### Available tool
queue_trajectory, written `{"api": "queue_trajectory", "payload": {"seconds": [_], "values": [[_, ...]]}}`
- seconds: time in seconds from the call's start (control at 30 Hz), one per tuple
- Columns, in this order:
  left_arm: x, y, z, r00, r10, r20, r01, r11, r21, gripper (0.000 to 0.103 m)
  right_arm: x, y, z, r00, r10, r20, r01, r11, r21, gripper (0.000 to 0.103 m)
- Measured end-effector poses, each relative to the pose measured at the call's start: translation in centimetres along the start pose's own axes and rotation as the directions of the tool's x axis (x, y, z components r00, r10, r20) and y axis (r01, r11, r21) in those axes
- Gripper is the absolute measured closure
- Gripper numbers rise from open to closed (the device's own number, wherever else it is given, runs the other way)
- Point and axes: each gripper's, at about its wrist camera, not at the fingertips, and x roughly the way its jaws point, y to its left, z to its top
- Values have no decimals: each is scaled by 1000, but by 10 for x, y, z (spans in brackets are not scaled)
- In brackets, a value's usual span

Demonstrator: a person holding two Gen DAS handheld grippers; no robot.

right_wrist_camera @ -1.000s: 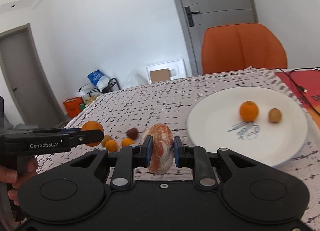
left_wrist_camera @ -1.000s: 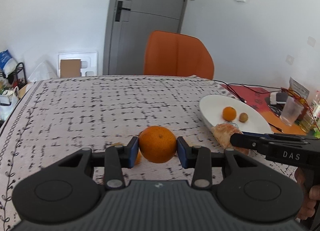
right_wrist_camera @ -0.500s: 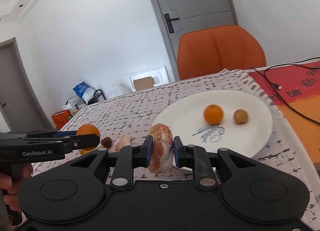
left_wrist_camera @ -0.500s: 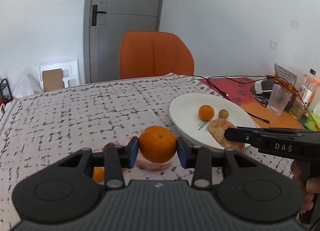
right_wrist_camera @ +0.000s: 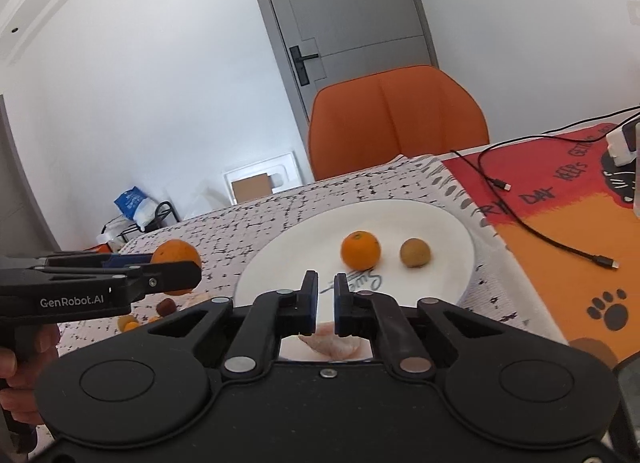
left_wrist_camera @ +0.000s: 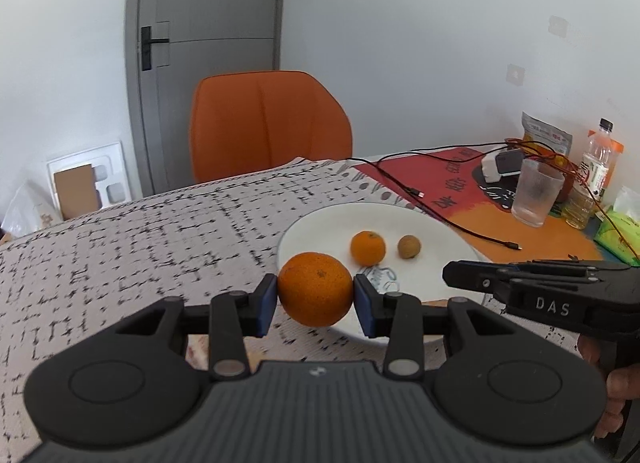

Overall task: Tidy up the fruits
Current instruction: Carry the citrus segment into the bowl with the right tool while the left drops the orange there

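My left gripper is shut on a large orange and holds it above the near left rim of the white plate. A small orange and a brown round fruit lie on the plate. My right gripper hangs over the plate's near rim, jaws nearly closed with nothing between them. The peeled orange lies on the plate below and behind its fingers, partly hidden. The right gripper also shows in the left wrist view.
Several small fruits lie on the patterned tablecloth left of the plate. An orange chair stands behind the table. Black cables, a plastic cup and a bottle sit on the red-orange mat at right.
My right gripper moved over the plate and let go of the peeled orange, which now lies on the plate. My left gripper carried the large orange right to the plate's rim.
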Motion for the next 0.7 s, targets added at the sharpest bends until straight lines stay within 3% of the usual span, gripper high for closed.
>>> {"api": "queue_trajectory", "payload": {"seconds": [0.4, 0.53, 0.67, 0.7], "values": [[11, -12, 7, 1000, -18, -2, 18, 1000, 12, 63, -9, -9, -4, 1000, -9, 1, 9, 1000, 25, 89], [7, -12, 10, 1000, -15, 20, 15, 1000, 12, 59, -10, -6, -6, 999, -43, 6, 43, 999, 12, 62], [0, -3, 10, 1000, -2, 14, 2, 1000, -18, 56, -12, -3, -6, 998, -68, 17, 69, 998, -9, 44], [-2, 0, 10, 1000, 4, 15, -4, 1000, -23, 51, -13, -1, -6, 998, -67, 18, 67, 998, -13, 41]]}}
